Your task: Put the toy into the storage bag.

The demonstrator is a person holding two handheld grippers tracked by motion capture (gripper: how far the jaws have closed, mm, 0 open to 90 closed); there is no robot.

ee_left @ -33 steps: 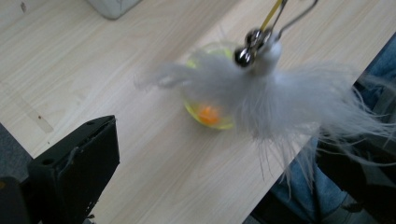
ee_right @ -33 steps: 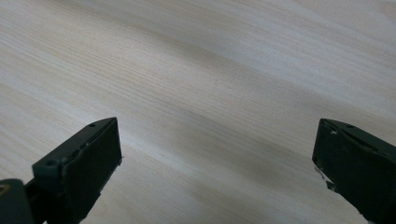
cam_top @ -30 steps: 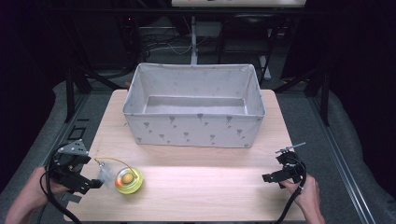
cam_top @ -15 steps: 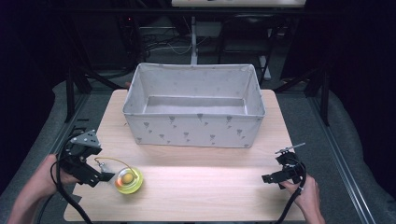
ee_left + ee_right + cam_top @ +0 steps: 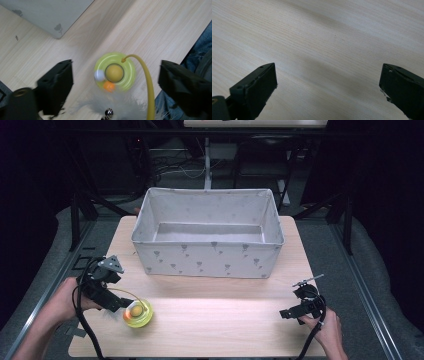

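A yellow-green round toy (image 5: 136, 313) lies on the wooden table near its front left; it carries a yellow centre ball, a white ball and an orange ball (image 5: 109, 85). A curved yellow wand (image 5: 147, 82) rises from it and ends in white feathers with a small bell (image 5: 109, 113). My left gripper (image 5: 116, 302) hangs just left of and above the toy (image 5: 115, 72). Its jaws have just been closing, with the wand and feathers between them but untouched. My right gripper (image 5: 289, 312) rests open at the front right, over bare wood (image 5: 328, 68).
A grey fabric bin (image 5: 207, 257) with a small printed pattern stands open in the middle back of the table, and its corner (image 5: 50, 17) shows beyond the toy. Bare wood (image 5: 225, 320) stretches between the two grippers. Dark floor and stands surround the table.
My left gripper has shifted right and a little away from the front edge, closer over the toy. The toy and the right gripper have stayed put.
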